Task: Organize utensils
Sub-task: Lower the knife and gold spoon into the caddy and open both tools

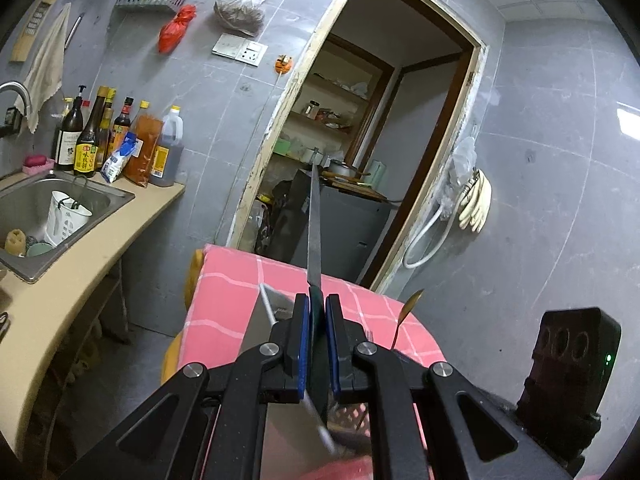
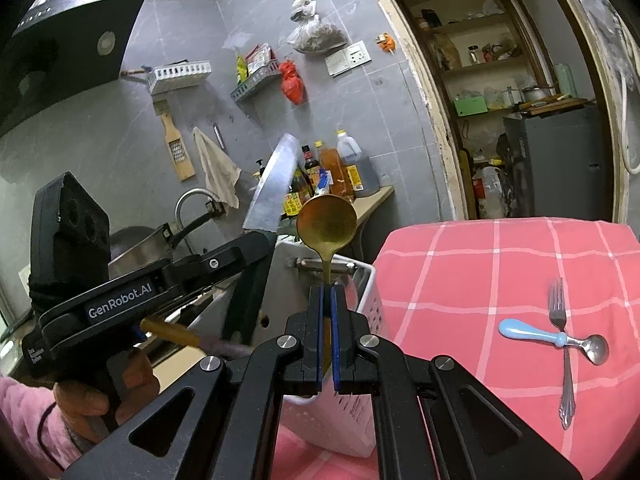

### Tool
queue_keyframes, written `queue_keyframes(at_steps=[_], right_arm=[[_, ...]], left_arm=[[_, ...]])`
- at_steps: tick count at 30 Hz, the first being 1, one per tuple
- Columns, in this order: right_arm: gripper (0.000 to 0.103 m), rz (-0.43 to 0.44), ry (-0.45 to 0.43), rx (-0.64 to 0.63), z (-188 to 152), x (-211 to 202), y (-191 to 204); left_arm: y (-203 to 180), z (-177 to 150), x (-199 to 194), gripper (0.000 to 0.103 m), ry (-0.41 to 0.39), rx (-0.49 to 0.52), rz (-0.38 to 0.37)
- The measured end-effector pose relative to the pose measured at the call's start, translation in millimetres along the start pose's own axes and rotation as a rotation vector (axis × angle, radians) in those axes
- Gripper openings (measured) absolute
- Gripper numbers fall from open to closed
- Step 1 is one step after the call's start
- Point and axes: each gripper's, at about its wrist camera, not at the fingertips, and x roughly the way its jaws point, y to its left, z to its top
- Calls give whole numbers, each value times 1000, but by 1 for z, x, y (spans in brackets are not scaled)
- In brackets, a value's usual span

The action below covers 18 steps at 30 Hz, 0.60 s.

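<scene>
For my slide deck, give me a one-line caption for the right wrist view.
Right gripper holds a brass spoon upright above a white basket; a fork waits on the pink cloth.

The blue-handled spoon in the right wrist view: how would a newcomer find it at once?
Start at the pink checked tablecloth and go to its right side, where two utensils lie crossed. The blue-handled spoon lies across the silver fork. Its pale blue handle sets it apart; the fork is all metal.
</scene>
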Motion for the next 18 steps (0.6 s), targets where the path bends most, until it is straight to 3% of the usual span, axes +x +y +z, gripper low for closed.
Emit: queue_keyframes(at_steps=[14,18], right_arm=[[5,-19,101,-23,2,4,13],[18,-26,128,-11,1,6,15]], left_arm=[[-13,5,-15,8,77,117,25],[-17,6,-18,8,102,140,36]])
